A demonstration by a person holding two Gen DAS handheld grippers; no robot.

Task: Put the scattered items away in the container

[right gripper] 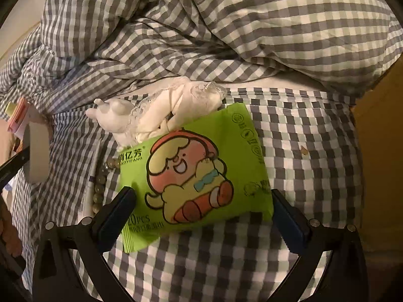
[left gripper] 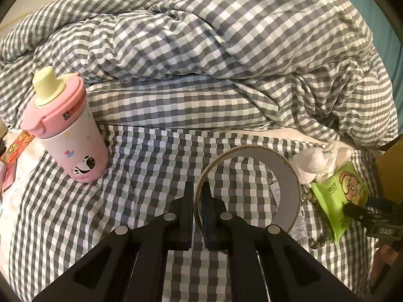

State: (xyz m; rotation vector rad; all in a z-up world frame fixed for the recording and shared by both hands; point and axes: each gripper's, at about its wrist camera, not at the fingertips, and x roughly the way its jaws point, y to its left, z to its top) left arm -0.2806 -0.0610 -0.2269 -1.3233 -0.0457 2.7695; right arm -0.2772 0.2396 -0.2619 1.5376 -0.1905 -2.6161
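Note:
My left gripper [left gripper: 197, 188] is shut on the near rim of a roll of tape [left gripper: 287, 176] that lies on the checked bedsheet. A green wipes packet [right gripper: 196, 171] with a cartoon figure lies on the sheet; it also shows in the left wrist view [left gripper: 337, 201]. My right gripper [right gripper: 201, 196] is open, one finger at each side of the packet, not closed on it. A crumpled white tissue [right gripper: 161, 115] and a small white figure [right gripper: 113, 110] lie just beyond the packet. A pink sippy cup [left gripper: 68, 130] stands upright at the left.
A bunched checked duvet [left gripper: 214, 50] fills the back. A brown cardboard box [right gripper: 380, 138] stands at the right edge. A bead bracelet [right gripper: 99, 183] and a paper slip lie left of the packet. Orange snack packets [left gripper: 15, 151] lie at the far left.

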